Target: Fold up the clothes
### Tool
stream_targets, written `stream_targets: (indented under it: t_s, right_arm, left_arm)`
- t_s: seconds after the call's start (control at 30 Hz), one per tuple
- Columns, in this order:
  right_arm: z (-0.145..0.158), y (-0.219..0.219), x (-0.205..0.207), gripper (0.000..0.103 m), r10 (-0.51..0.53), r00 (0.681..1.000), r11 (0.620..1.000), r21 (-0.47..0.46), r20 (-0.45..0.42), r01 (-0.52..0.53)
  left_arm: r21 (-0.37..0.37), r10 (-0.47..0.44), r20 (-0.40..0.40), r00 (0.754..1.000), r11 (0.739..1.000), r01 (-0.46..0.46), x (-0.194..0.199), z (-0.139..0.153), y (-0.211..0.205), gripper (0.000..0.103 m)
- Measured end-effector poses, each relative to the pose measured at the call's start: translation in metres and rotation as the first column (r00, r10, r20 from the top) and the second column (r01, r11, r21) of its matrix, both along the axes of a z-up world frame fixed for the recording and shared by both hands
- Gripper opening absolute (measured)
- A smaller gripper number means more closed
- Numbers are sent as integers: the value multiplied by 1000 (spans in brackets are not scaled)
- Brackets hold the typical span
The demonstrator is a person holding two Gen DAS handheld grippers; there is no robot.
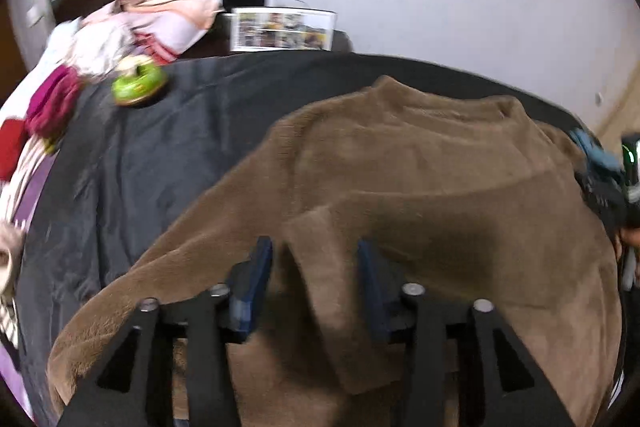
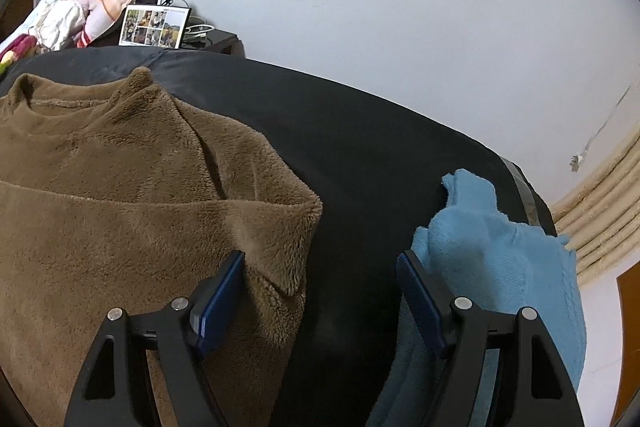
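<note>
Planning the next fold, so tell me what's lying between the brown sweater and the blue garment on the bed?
Only bare black bedcover separates the brown sweater from the blue garment, seen in the right wrist view.

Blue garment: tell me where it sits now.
In the right wrist view, the blue garment lies at the right edge of the dark bedcover, apart from the brown sweater.
</note>
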State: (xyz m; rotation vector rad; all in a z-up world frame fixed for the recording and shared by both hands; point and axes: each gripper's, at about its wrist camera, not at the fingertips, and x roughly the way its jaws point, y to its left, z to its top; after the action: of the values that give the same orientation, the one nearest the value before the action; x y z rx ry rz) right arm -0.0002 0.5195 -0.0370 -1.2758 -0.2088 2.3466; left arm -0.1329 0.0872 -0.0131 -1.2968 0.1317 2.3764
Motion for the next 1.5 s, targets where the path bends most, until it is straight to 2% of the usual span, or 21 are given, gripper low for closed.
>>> stream_targets:
  t_s: [0.07,0.17,0.27,0.43,0.57,0.6,0.63,0.67,0.7,0.73,0.77,0.83,0.93,1.0,1.1,1.13,1.3,1.4,1.5]
  right_arm:
    - [0,2,1,77,-2,1000,1000,5,-1,2]
    - [0,3,-1,78,-8,1000,1000,20,-4,9]
    - [0,4,-1,79,-20,1000,999,29,-8,20]
    - [-1,6,-1,79,-30,999,999,25,-12,30]
    - [-2,4,0,79,-25,1000,999,36,-16,25]
    - [-2,3,0,79,-24,1000,999,39,-17,24]
    - [-2,2,1,79,-22,1000,999,42,-18,23]
    - [-2,2,1,79,-22,1000,999,41,-19,23]
    - [-2,2,1,79,-22,1000,999,39,-20,23]
    - [-2,2,1,79,-22,1000,999,37,-21,23]
    - [-2,2,2,79,-22,1000,999,36,-23,23]
    - [-2,2,2,79,-23,999,999,28,-25,24]
    - [-2,4,1,82,-29,999,999,24,-27,29]
    - [-2,3,1,83,-30,999,999,25,-25,31]
    - [-2,2,1,83,-30,999,999,27,-25,31]
    - [-2,2,1,83,-29,999,999,26,-24,30]
    - [5,-1,10,83,19,998,1000,4,-55,-19]
    - [20,-10,29,83,71,991,997,-25,-113,-75]
    - [38,-18,58,83,133,976,987,-69,-173,-147]
  left_arm:
    - [32,10,20,1000,999,-10,0,-3,-6,59]
    - [36,12,40,999,999,-13,7,-5,-10,69]
    - [79,-38,70,997,996,32,21,-5,-10,79]
    - [125,-122,109,987,986,108,47,-13,-10,80]
    - [104,-104,138,985,990,90,48,-27,1,79]
    - [99,-82,123,989,993,70,48,-27,3,77]
    - [93,-58,118,991,995,47,47,-26,4,70]
    - [87,-36,113,993,996,26,47,-24,4,46]
    - [83,-20,106,994,997,11,45,-22,5,34]
    - [73,-4,92,996,997,-3,44,-19,5,32]
    - [41,11,56,998,999,-13,45,-14,5,26]
    - [-46,15,-25,1000,999,-16,49,-5,6,25]
    - [-150,-21,-79,997,989,9,56,-2,9,25]
    - [-235,-60,-85,995,971,38,60,-10,16,28]
    - [-269,-74,-66,995,961,54,57,-19,22,32]
    - [-252,-67,-65,996,967,48,56,-17,20,34]
    - [-115,-11,-98,995,993,0,59,2,12,64]
    - [-80,-1,-145,989,997,-11,65,12,17,70]
    - [-65,-22,-153,988,998,13,70,10,28,74]
